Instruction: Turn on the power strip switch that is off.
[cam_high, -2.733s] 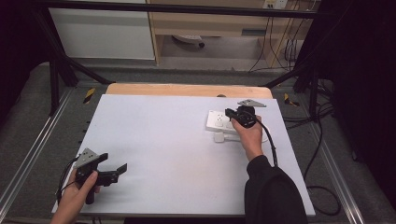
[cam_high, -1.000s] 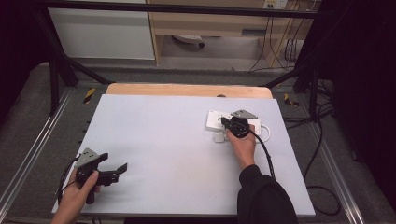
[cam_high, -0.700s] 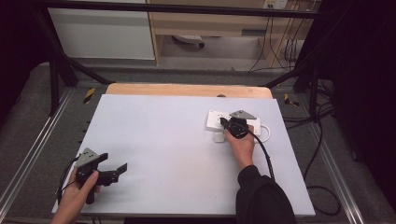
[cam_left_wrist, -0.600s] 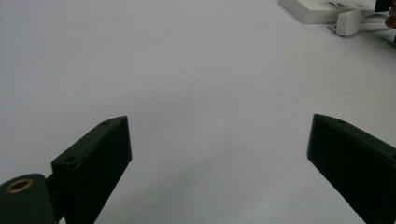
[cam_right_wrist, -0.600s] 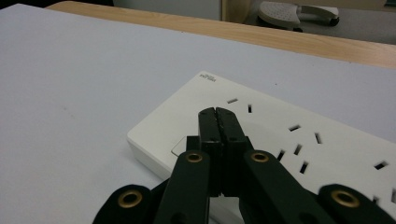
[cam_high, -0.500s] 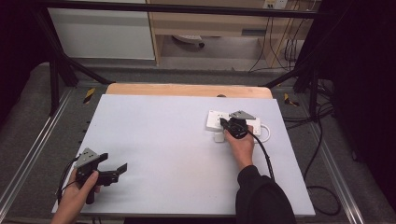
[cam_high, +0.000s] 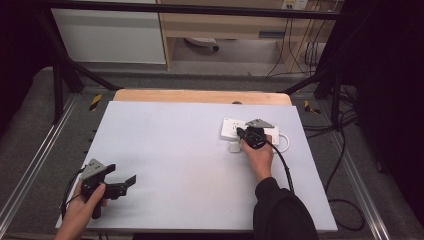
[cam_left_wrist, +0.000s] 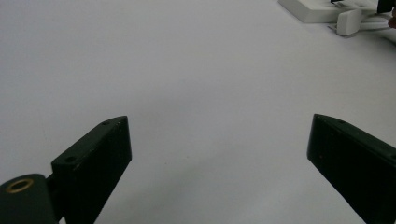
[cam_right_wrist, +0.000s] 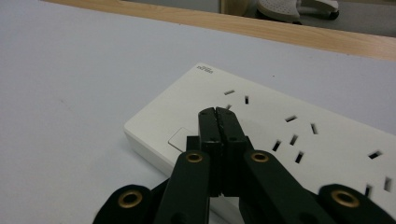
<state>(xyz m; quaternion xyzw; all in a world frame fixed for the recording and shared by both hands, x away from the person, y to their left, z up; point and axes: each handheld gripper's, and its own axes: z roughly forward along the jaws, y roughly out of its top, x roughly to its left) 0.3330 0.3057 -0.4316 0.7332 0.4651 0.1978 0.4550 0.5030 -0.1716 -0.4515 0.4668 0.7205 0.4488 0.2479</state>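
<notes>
A white power strip (cam_high: 229, 128) (cam_right_wrist: 299, 140) lies at the right of the white table top (cam_high: 175, 150). My right gripper (cam_high: 241, 133) (cam_right_wrist: 218, 114) is shut with nothing between its jaws. Its tips sit just over the strip's top, between the flat switch (cam_right_wrist: 180, 138) and the first sockets; whether they touch I cannot tell. A small white plug (cam_high: 234, 148) (cam_left_wrist: 349, 21) lies against the strip's near side. My left gripper (cam_high: 122, 175) (cam_left_wrist: 219, 154) is held low over the near left of the table, open and with nothing in it.
The strip's white cable (cam_high: 285, 142) loops at its right end. A wooden edge (cam_high: 200, 96) runs along the far side of the table. Metal rails (cam_high: 30, 170) flank it, and cables (cam_high: 345, 150) lie on the floor to the right.
Since the earliest frame my right gripper has shifted a little nearer and leftward onto the strip. Over the last second neither hand has moved.
</notes>
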